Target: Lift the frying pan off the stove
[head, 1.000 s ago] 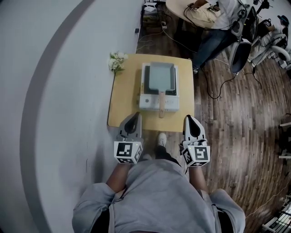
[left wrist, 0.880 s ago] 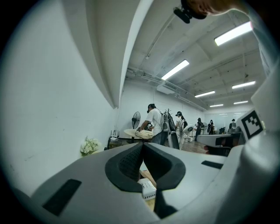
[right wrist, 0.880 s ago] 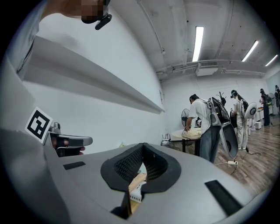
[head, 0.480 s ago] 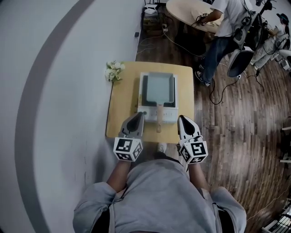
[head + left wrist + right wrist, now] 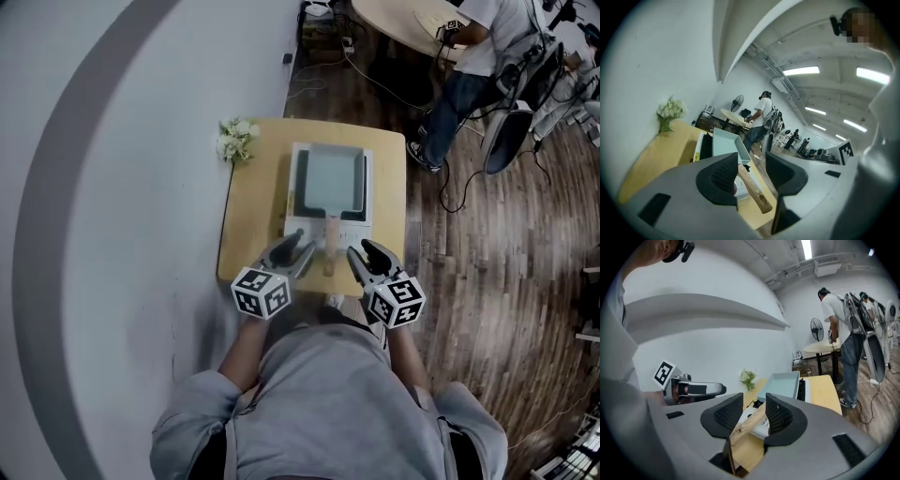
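A pale teal rectangular frying pan [image 5: 330, 178] sits on a white portable stove [image 5: 302, 225] on a small yellow table [image 5: 253, 211]. Its wooden handle [image 5: 330, 242] points toward me, over the table's near edge. My left gripper [image 5: 296, 247] is just left of the handle and my right gripper [image 5: 356, 251] just right of it, both angled inward. Both sets of jaws are opening and grip nothing. In the left gripper view the handle [image 5: 752, 187] shows beyond the gap of the left gripper [image 5: 751, 171]. In the right gripper view the handle [image 5: 746, 422] shows between the pads of the right gripper [image 5: 752, 412], untouched.
A small bunch of white flowers [image 5: 234, 139] stands at the table's far left corner, against the curved white wall. On the wood floor to the right lie cables, and an office chair [image 5: 506, 136] stands there. A person [image 5: 464, 56] stands at a round table [image 5: 398, 17].
Both grippers have moved forward over the table's near edge and turned inward toward the pan handle. Their jaws, shut before, now stand apart.
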Demonstrator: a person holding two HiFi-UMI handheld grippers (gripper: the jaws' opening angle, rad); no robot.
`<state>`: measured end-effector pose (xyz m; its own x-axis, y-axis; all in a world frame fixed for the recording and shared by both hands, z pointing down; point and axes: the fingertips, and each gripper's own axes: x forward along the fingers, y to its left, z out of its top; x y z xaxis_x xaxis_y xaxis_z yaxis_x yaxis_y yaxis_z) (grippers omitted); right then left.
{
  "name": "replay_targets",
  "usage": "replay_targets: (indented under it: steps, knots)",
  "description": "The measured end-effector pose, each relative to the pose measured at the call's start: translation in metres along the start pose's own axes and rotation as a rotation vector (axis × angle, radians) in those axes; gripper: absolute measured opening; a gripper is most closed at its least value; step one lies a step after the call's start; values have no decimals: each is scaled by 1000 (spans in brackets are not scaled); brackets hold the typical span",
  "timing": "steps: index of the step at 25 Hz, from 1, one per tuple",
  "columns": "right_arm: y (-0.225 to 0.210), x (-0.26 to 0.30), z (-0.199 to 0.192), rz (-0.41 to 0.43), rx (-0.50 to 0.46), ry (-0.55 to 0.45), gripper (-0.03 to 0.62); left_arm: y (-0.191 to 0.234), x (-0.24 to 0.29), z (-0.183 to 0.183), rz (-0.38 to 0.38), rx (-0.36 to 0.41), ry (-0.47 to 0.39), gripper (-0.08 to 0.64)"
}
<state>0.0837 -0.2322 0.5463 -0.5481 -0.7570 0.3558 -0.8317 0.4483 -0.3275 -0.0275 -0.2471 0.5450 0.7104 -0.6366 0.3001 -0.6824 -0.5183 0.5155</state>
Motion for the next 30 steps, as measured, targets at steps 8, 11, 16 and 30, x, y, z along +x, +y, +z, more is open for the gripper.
replay_targets:
  steps: [8, 11, 16, 30]
  knots:
    - [5, 23, -51, 220, 255, 179, 183, 17, 38, -37, -171, -323, 138, 217]
    - [7, 30, -61, 278, 372, 199, 189, 21, 51, -47, -224, -414, 182, 224]
    - [2, 42, -78, 304, 480, 229, 196, 28, 74, -63, -268, -456, 258, 239]
    - [29, 60, -107, 476, 689, 329, 201, 20, 106, -98, -454, -687, 434, 245]
